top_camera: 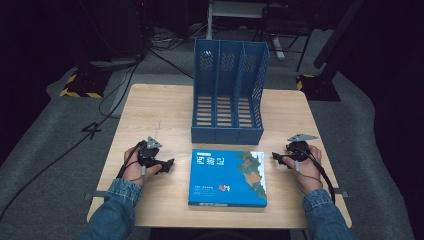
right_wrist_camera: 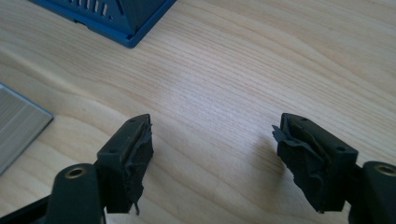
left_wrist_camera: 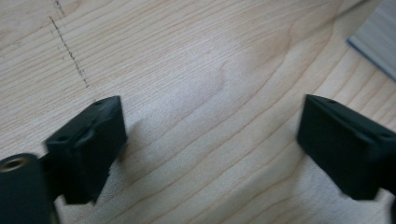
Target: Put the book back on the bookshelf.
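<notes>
The book [top_camera: 228, 178] lies flat on the table [top_camera: 150, 110] right in front of you, cover up, between your two hands; its long axis runs from your edge toward the far side, with the title end pointing away from you at the file rack [top_camera: 229, 95]. That blue three-slot rack stands upright just beyond the book's far edge, its open front facing you, close to the book but apart from it. Your left gripper [top_camera: 168, 164] rests on the wood near the book's left edge, jaws spread and grasping nothing. Your right gripper [top_camera: 276, 157] sits just off the book's right edge, jaws likewise released over bare wood. Nothing lies between either gripper and the book.
</notes>
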### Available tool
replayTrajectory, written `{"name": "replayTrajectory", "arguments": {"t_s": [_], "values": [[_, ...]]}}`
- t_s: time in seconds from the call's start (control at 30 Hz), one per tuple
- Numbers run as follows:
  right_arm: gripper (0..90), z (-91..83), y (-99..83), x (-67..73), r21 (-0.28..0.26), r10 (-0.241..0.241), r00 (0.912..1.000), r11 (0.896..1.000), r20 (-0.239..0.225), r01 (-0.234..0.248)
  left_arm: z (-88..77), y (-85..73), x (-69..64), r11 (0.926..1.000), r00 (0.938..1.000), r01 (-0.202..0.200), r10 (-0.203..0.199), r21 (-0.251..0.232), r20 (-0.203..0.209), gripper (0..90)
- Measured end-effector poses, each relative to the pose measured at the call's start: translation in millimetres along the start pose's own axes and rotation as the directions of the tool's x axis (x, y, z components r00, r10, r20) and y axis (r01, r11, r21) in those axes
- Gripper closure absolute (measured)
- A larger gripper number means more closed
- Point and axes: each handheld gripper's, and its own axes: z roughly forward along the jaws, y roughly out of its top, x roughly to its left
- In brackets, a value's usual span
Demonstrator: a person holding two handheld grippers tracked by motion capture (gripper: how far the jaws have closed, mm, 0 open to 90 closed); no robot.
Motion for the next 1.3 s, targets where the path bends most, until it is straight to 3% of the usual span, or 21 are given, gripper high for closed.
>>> {"name": "replayTrajectory", "arguments": {"t_s": [0.07, 0.17, 0.3, 0.4, 0.53, 0.7, 0.77, 0.8, 0.87, 0.9, 0.93, 1.07, 1.2, 1.3], "values": [[27.6, -4.8, 0.3, 2.0, -0.004, -0.014, 0.9999, 1.000, -0.001, 0.014, -2.2, 2.6, -1.0, 0.9999, 0.9999, 0.007, -0.007, 0.010, -0.009, 26.5], [29.2, -18.6, 2.9, 8.6, -0.017, -0.030, 0.9995, 0.999, -0.011, 0.030, -8.1, 10.4, -4.8, 0.9996, 0.9994, 0.026, -0.025, -0.011, 0.024, 29.8], [27.2, -31.4, 3.2, 14.6, -0.051, -0.044, 0.9989, 0.998, -0.014, 0.043, -18.2, 21.0, -12.3, 0.9975, 0.9985, 0.032, -0.029, -0.062, 0.046, 29.6], [26.4, -37.9, 2.4, 17.2, -0.064, -0.041, 0.9986, 0.997, -0.032, 0.039, -22.3, 26.4, -17.0, 0.9970, 0.9967, 0.036, -0.031, -0.068, 0.075, 29.4], [25.7, -46.9, 0.8, 20.5, -0.061, -0.036, 0.9978, 0.998, -0.056, 0.033, -26.5, 35.4, -31.6, 0.9979, 0.9921, 0.011, -0.003, -0.063, 0.125, 28.4], [25.8, -53.7, -0.9, 24.6, -0.047, 0.001, 0.9961, 0.999, -0.089, -0.005, -30.4, 42.7, -48.8, 0.9978, 0.9803, -0.010, 0.023, -0.066, 0.196, 28.4], [25.9, -54.9, -2.6, 28.9, -0.069, 0.027, 0.9924, 0.997, -0.120, -0.035, -30.5, 44.3, -54.3, 0.9979, 0.9747, -0.017, 0.031, -0.063, 0.222, 28.4], [25.9, -55.1, -3.0, 31.5, -0.066, 0.037, 0.9903, 0.997, -0.134, -0.046, -29.5, 44.9, -56.8, 0.9976, 0.9685, -0.031, 0.046, -0.062, 0.245, 29.6], [25.7, -54.9, -2.2, 37.8, -0.072, -0.005, 0.9892, 0.997, -0.147, -0.005, -26.5, 44.5, -62.0, 0.9985, 0.9543, -0.021, 0.035, -0.050, 0.297, 33.4], [25.4, -55.4, -0.9, 41.5, -0.076, -0.042, 0.9886, 0.997, -0.144, 0.032, -26.5, 44.5, -62.0, 0.9985, 0.9543, -0.021, 0.035, -0.050, 0.297, 33.5], [25.4, -55.8, 0.0, 44.4, -0.075, -0.056, 0.9874, 0.996, -0.148, 0.046, -22.9, 43.5, -66.8, 0.9989, 0.9484, -0.026, 0.037, -0.040, 0.315, 33.6], [25.3, -57.1, 3.0, 56.5, -0.056, -0.085, 0.9799, 0.996, -0.180, 0.076, -16.2, 41.1, -72.5, 0.9987, 0.9517, -0.050, 0.050, -0.008, 0.303, 33.6], [23.3, -56.1, 3.6, 64.9, -0.053, -0.096, 0.9762, 0.995, -0.195, 0.087, -11.3, 39.4, -74.3, 0.9983, 0.9500, -0.055, 0.046, 0.022, 0.309, 30.0], [21.9, -49.4, 2.7, 79.4, -0.065, -0.115, 0.9574, 0.993, -0.265, 0.101, -4.0, 35.4, -75.4, 0.9961, 0.9475, -0.051, 0.025, 0.072, 0.319, 27.3]]}}
